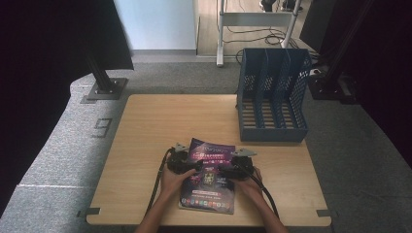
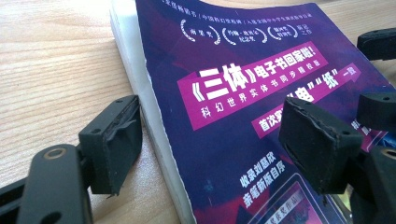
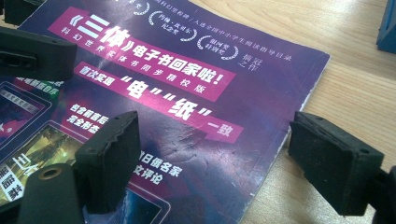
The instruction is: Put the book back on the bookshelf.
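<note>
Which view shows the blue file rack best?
The high view: the whole rack stands at the table's far right, its slots empty. The right gripper view catches just a blue corner at its right edge, beyond the book. The left gripper view looks at the book instead.

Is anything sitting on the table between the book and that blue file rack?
Nothing visible. The book lies flat near the front edge, with both grippers open astride its side edges, and bare wooden table runs from its far edge to the blue file rack at the far right.
</note>
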A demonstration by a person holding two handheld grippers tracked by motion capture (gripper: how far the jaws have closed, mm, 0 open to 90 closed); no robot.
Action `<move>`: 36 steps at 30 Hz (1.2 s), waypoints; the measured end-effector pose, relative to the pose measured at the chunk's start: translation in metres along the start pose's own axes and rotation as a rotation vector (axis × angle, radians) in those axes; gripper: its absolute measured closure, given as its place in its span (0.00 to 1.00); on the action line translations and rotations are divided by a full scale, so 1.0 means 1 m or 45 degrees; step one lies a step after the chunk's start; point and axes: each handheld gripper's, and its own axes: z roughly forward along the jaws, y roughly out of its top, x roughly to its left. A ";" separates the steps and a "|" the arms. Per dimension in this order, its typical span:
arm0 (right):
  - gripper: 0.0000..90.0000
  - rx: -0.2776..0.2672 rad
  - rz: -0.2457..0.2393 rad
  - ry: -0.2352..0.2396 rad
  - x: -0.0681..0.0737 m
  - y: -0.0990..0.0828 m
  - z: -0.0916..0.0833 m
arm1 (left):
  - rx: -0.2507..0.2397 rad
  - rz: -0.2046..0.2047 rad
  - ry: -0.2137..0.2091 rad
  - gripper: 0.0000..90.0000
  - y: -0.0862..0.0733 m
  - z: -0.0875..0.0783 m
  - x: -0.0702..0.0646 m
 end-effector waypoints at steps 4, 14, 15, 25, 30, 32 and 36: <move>0.18 0.000 0.000 0.000 0.000 0.000 0.000 | -0.005 -0.027 -0.007 0.25 0.001 -0.002 0.000; 0.18 -0.002 -0.004 0.000 0.000 0.000 0.000 | -0.072 -0.034 -0.065 0.30 0.005 -0.013 -0.002; 0.18 -0.002 -0.005 0.000 0.000 0.000 0.000 | -0.075 -0.042 -0.100 0.32 0.005 -0.013 -0.003; 0.18 -0.004 -0.005 0.000 0.000 0.000 0.000 | -0.047 0.002 -0.095 0.37 0.009 -0.008 -0.009; 0.18 -0.004 -0.004 0.001 0.000 0.000 0.000 | -0.035 0.048 -0.065 0.41 0.015 -0.002 -0.013; 0.18 -0.002 -0.004 0.001 0.000 0.000 0.000 | -0.033 0.056 -0.064 0.43 0.015 0.000 -0.013; 0.18 -0.003 -0.004 0.001 0.000 0.000 0.000 | -0.039 0.051 -0.060 0.46 0.015 0.002 -0.012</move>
